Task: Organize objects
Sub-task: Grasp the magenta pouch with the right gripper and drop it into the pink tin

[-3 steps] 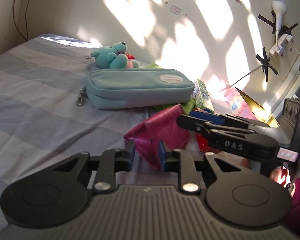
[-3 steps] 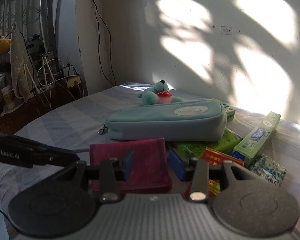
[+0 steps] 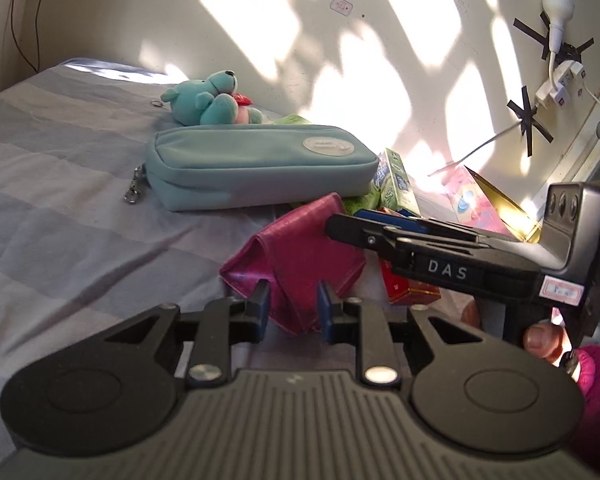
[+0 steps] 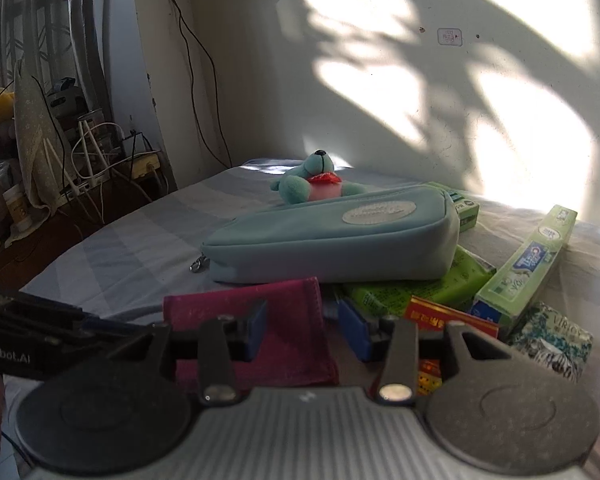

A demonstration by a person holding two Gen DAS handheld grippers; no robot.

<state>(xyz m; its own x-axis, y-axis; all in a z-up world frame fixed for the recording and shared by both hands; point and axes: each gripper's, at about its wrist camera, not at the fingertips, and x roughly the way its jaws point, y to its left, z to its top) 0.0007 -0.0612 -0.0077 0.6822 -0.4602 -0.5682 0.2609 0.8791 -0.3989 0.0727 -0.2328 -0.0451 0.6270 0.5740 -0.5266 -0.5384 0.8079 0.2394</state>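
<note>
Left gripper (image 3: 292, 312) narrowed around wallet (image 3: 300, 256) corner, contact unclear; right gripper (image 4: 302, 330) wide astride it, near bed (image 3: 60, 200) edge, probably steadying for lifting.

On the bed (image 4: 132, 248), the pouch (image 4: 332, 248) lay across the middle, the plush toy (image 4: 316, 184) behind it toward the wall-side edge. The wallet (image 4: 260, 320) lay before the pouch. Right of it, the toothpaste box (image 4: 528, 264) leaned over the tissue pack (image 4: 416, 288).
</note>
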